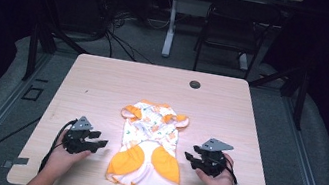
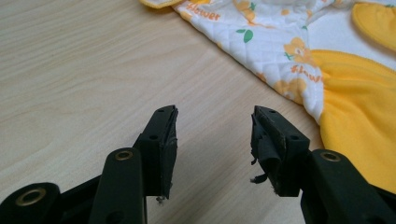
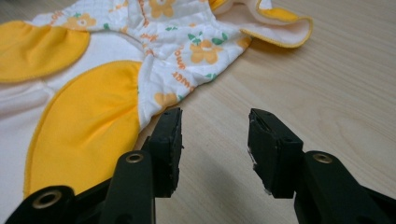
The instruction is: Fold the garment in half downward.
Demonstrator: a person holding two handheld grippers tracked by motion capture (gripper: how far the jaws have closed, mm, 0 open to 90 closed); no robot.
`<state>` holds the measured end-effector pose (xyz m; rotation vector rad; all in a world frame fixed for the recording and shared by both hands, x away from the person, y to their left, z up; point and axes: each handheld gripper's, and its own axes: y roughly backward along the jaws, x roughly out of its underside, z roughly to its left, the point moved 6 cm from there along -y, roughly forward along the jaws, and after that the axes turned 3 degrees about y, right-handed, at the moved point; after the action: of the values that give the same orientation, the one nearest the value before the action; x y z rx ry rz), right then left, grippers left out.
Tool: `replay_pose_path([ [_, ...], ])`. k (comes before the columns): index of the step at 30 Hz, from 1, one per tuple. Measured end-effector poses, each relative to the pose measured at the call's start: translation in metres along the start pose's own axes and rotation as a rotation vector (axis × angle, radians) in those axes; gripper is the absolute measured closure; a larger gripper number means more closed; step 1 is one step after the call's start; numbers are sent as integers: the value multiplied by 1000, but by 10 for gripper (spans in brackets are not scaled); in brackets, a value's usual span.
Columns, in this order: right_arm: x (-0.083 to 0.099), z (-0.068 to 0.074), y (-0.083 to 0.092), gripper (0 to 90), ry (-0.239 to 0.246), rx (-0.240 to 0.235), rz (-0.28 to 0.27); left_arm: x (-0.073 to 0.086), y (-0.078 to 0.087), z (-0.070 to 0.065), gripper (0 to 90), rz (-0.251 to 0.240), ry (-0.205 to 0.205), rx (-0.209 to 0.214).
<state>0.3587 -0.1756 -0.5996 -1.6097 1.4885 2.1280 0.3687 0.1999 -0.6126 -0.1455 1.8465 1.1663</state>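
Garment: the baby romper (image 1: 149,143) lies flat mid-table, unfolded, between my 2 grippers.
Left gripper (image 1: 99,143): jaws apart, empty, just beside its edge.
Right gripper (image 1: 189,156): jaws apart, empty, near its other side.
Progress: I judge nothing gripped yet; all handling remains.

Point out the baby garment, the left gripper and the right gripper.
baby garment (image 1: 150,136), high view, on its white printed middle.
left gripper (image 2: 215,135), left gripper view, midway between its open fingertips.
right gripper (image 3: 215,133), right gripper view, midway between its open fingertips.
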Motion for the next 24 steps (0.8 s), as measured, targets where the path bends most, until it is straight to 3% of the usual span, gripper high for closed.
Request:
replay_pose_path([
  [6, -2, 5, -2, 528, 22, -23, 7, 0, 2, -1, 510, -9, -1, -5],
  [7, -2, 5, -6, 509, 30, 24, 15, -1, 2, -2, 514, -15, -1, 5],
  [9, -3, 7, -8, 590, 47, 15, 33, -2, 1, -3, 518, -21, 8, 18],
  [12, -6, 9, -9, 596, 55, 19, 44, -4, 0, -5, 532, -23, 19, 32],
  [18, -13, 12, -15, 656, 25, -22, 83, -12, -4, -6, 541, -7, 14, 26],
  [24, -23, 13, -17, 617, 9, -71, 95, -20, -7, -6, 541, 4, 0, 21],
])
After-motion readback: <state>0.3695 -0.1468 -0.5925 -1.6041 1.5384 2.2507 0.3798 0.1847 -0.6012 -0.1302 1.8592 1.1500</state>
